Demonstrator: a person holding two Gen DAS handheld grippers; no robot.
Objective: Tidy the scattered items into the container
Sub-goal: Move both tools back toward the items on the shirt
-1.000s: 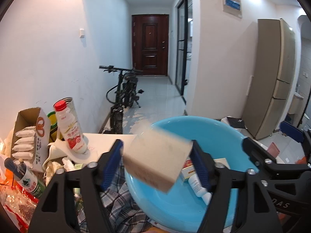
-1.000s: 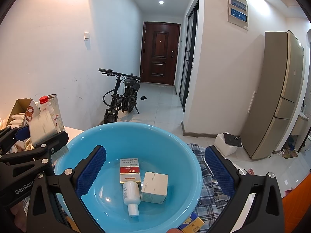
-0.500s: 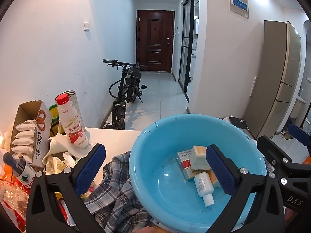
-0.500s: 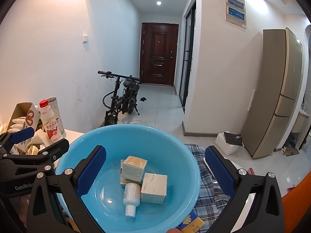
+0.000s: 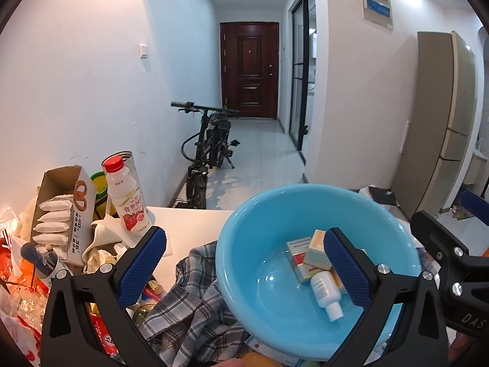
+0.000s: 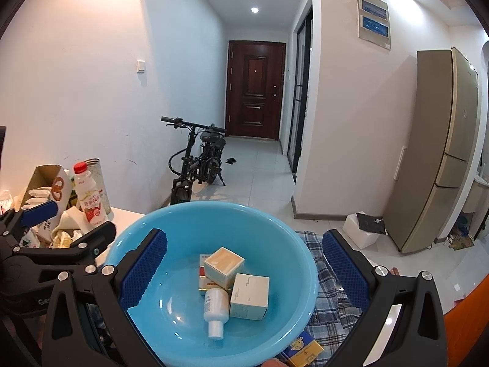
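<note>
A blue basin [image 6: 293, 238] sits on a plaid cloth [image 6: 330, 293]. Inside lie a white bottle [image 6: 215, 309] on its side, a white box [image 6: 249, 296] touching it, a tan-topped box [image 6: 223, 266] tilted on a red and white box [image 6: 203, 273]. The right gripper [image 6: 243, 269] frames the basin, jaws wide, nothing between them. The left gripper [image 6: 58, 229] is at left, near a milk bottle [image 6: 88, 195]. A bike [image 6: 195, 162] stands in the hallway.

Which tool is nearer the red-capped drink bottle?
Left. The left tool is open just right of the red-capped drink bottle, at the basin's left rim; the right tool is open over the basin, farther right.
</note>
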